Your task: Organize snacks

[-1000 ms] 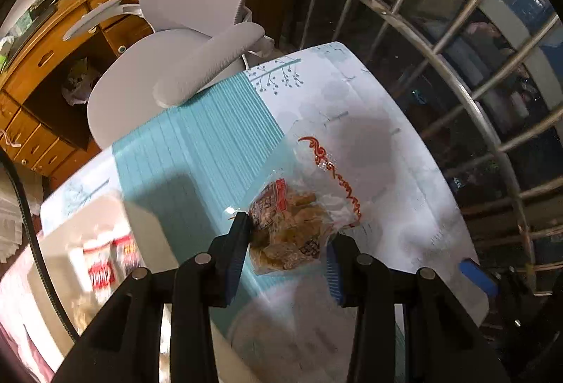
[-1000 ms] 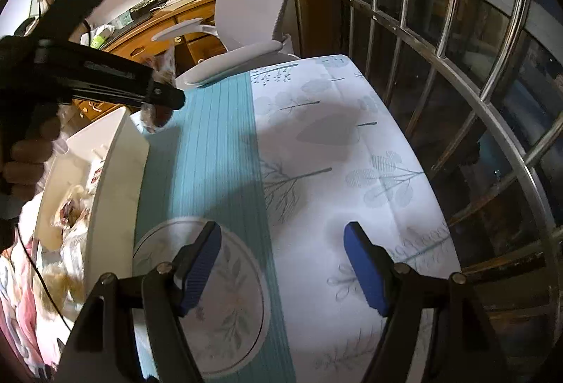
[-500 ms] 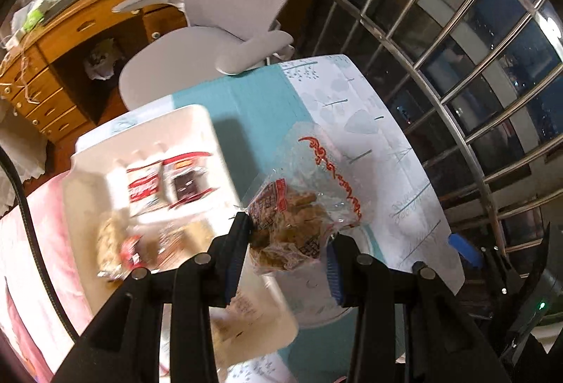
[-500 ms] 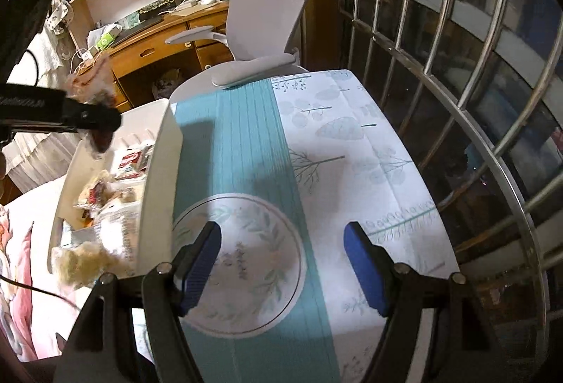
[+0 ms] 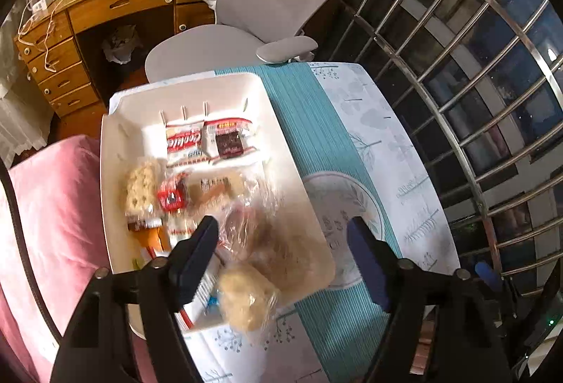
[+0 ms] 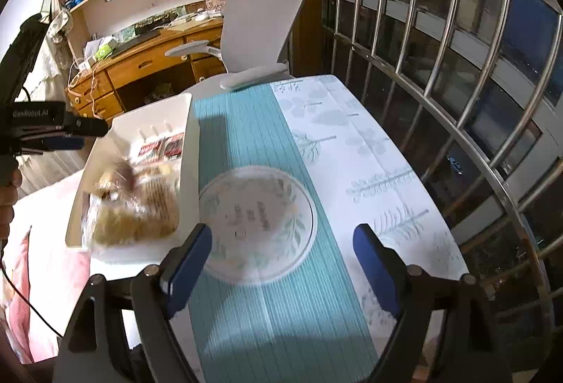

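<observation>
A white tray (image 5: pixel 281 150) on the table's left side holds several snack packets. A clear bag of brown snacks (image 5: pixel 267 235) lies blurred in its near end, beside a pale bag (image 5: pixel 246 298). My left gripper (image 5: pixel 285 256) is open above the tray's near end, holding nothing. My right gripper (image 6: pixel 281 263) is open and empty above the round leaf print on the teal runner (image 6: pixel 260 210). In the right wrist view the tray (image 6: pixel 190 143) and the snack bags (image 6: pixel 140 207) show at left, with the left gripper (image 6: pixel 81 133) above them.
A grey office chair (image 5: pixel 267 6) stands behind the table. A wooden desk (image 5: pixel 116 6) is at back left. A metal window grille (image 5: pixel 475 101) runs along the right. A pink cushion (image 5: pixel 49 224) lies left of the tray.
My left gripper carried the clear snack bag left over the tray, then opened; the bag now lies in the tray. My right gripper pulled back slightly and stayed open.
</observation>
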Motion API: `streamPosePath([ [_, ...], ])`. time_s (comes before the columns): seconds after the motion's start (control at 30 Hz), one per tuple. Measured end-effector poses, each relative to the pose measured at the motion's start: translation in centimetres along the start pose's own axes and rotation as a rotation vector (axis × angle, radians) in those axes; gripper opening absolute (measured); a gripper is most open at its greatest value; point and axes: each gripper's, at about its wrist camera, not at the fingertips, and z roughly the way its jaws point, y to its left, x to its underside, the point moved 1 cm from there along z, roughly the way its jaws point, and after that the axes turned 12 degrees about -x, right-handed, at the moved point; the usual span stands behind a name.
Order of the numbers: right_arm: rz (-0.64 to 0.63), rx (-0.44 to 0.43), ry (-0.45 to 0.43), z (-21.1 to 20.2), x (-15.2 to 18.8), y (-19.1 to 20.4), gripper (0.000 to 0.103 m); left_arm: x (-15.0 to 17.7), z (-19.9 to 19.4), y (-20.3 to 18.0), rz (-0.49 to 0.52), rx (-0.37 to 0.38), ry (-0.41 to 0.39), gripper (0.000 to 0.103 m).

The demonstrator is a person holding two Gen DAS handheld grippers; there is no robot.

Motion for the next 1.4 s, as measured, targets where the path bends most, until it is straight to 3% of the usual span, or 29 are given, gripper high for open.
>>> streamPosePath([
  [0.23,0.001,-0.016,0.005,-2.6,1.8,0.6,0.092,5.1,-1.3,-1.1,-0.052,0.028,0.025,0.082],
  [0.37,0.005,-0.039,0.016,-3.8,2.6,0.0,0.095,9.1,-2.0,-2.0,-0.105,0.147,0.050,0.084],
  [0.43,0.020,-0.039,0.028,-4.4,2.9,-0.8,0.095,10.5,-2.3,-2.5,-0.127,0.144,0.056,0.084],
  [0.63,-0.006,-0.101,0.084,-5.9,3.2,-4.1,0.096,14.8,-4.1,-6.0,-0.212,0.056,0.037,0.084],
  [0.77,-0.021,-0.140,0.105,-7.7,3.4,-6.5,0.096,17.2,-5.4,-8.9,-0.297,0.048,0.032,0.084],
  [1.0,-0.055,-0.151,0.137,-11.6,2.7,-10.6,0.097,20.7,-9.4,-14.5,-0.388,-0.075,-0.029,0.084],
  [1.2,-0.072,-0.239,0.196,-13.7,3.4,-11.6,0.097,22.2,-13.5,-18.8,-0.335,-0.230,-0.118,0.084],
  [1.4,-0.190,-0.261,0.128,-15.7,4.1,-10.2,0.097,22.4,-15.5,-20.7,-0.337,-0.328,-0.194,0.094],
])
